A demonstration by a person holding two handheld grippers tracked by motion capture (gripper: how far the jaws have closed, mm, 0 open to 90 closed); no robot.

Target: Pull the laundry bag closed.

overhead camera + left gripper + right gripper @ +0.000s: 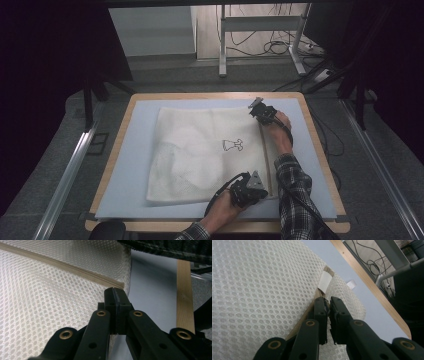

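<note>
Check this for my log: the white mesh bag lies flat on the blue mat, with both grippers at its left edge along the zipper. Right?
Not quite. The mesh bag does lie on the blue mat, but the left gripper and right gripper are at its right edge, where the zipper runs. The high view shows it.

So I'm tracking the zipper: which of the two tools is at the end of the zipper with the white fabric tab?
The right tool, at the far corner of the mesh laundry bag; the white tab lies just beyond its tips. The left tool sits at the zipper's plain near end.
</note>
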